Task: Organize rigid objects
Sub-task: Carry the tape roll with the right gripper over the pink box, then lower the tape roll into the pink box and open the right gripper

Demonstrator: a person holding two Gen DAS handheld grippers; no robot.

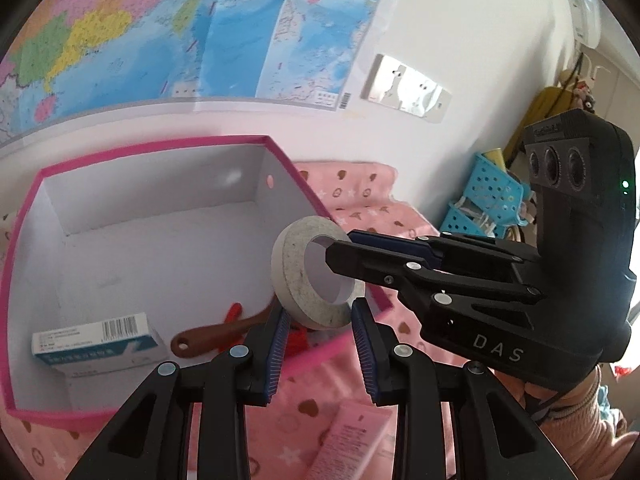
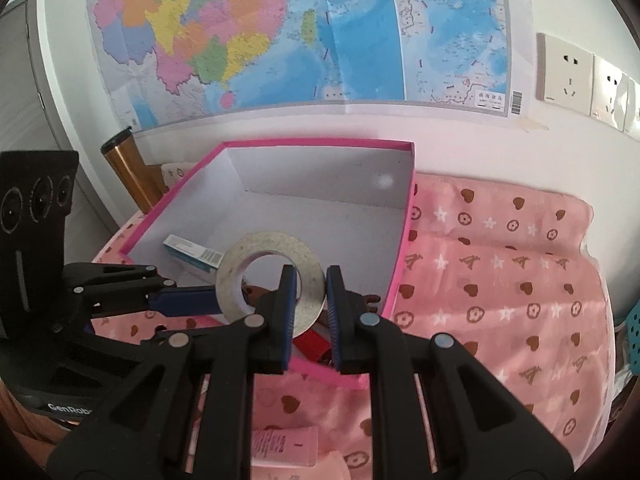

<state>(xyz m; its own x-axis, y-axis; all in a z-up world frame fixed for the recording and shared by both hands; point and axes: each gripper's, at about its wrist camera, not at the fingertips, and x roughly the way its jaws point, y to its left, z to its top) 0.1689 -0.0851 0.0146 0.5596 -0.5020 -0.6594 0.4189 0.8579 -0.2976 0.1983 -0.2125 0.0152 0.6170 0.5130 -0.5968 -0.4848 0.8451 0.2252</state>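
Observation:
A grey-white tape roll [image 1: 296, 264] [image 2: 232, 276] hangs above the near corner of a white box with a pink rim [image 1: 120, 152] [image 2: 320, 143]. My right gripper [image 1: 340, 246] [image 2: 312, 284] is shut on the roll's wall, with one finger through the hole and the other outside. My left gripper [image 1: 322, 316] [image 2: 212, 312] is shut on the roll's opposite edge, its blue pads against both sides. In the box lie a blue-white carton [image 1: 96, 340] [image 2: 192, 254], a brown handle [image 1: 216, 332] and a red item [image 1: 234, 312] [image 2: 312, 344], partly hidden by the fingers.
A pink patterned cloth [image 2: 500, 280] covers the surface. A pink tube [image 1: 348, 440] [image 2: 284, 446] lies on it in front of the box. A gold flask [image 2: 132, 168] stands behind the box's left corner. Blue baskets [image 1: 480, 196] sit at the right. The wall with a map is close behind.

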